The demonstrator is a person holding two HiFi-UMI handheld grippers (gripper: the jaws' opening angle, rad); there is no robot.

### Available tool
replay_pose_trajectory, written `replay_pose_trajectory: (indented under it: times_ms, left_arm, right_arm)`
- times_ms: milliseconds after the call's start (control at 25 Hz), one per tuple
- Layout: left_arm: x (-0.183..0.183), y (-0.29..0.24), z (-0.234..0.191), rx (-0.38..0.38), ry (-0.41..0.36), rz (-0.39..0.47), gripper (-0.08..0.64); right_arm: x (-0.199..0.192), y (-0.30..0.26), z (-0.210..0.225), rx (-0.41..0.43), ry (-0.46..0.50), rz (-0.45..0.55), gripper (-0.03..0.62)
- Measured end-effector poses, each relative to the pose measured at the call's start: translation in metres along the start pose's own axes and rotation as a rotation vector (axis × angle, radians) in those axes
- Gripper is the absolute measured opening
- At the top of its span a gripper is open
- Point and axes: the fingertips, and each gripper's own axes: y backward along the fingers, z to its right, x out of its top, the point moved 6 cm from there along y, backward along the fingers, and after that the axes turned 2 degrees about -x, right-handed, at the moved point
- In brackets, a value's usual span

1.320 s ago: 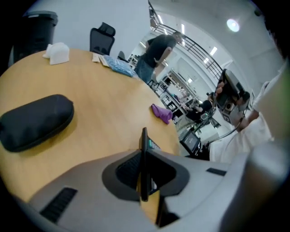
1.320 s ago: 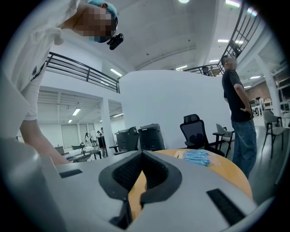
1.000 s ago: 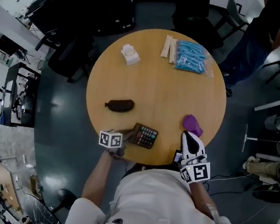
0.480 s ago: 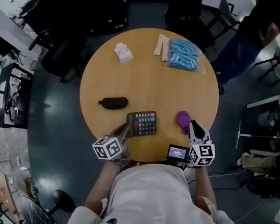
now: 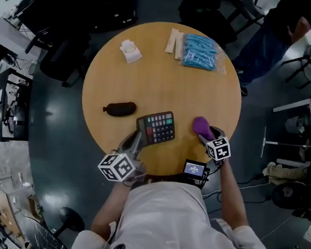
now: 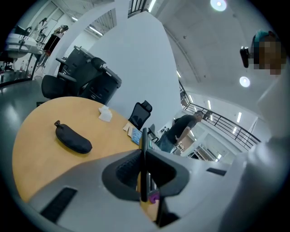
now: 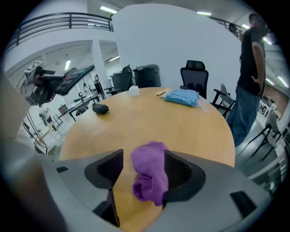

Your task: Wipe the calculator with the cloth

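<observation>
Wood table (image 5: 165, 78), smooth matt, soft fuzzy cloth (image 5: 201, 127), matt plastic calculator (image 5: 157, 127), glossy clr plastic bag (image 5: 202, 52)

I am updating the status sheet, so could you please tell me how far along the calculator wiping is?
Done: the left gripper is shut on the calculator's near edge and holds it off the table. In hand: the right gripper's jaws have just been opening and straddle the purple cloth lying on the table, not gripping it. Left: grasp the cloth and wipe the calculator.
</observation>
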Motion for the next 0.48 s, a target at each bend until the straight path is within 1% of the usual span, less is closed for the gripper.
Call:
replay_pose_trajectory:
  times_ms: [120,400,440,480]
  left_arm:
    - [-0.003,0.001,0.001,0.011,0.006,-0.006,0.043]
    - [-0.004,0.005,0.002,0.032,0.029,-0.013,0.043]
    - [-0.005,0.005,0.002,0.035,0.035,-0.013,0.043]
    - [-0.006,0.006,0.002,0.039,0.04,-0.014,0.043]
  right_arm:
    - [-0.008,-0.023,0.005,-0.018,0.051,-0.069,0.278]
    - [-0.031,-0.051,0.015,-0.01,0.061,-0.19,0.279]
    - [-0.034,-0.054,0.016,-0.01,0.058,-0.201,0.268]
    - [-0.036,-0.055,0.016,-0.016,0.055,-0.208,0.243]
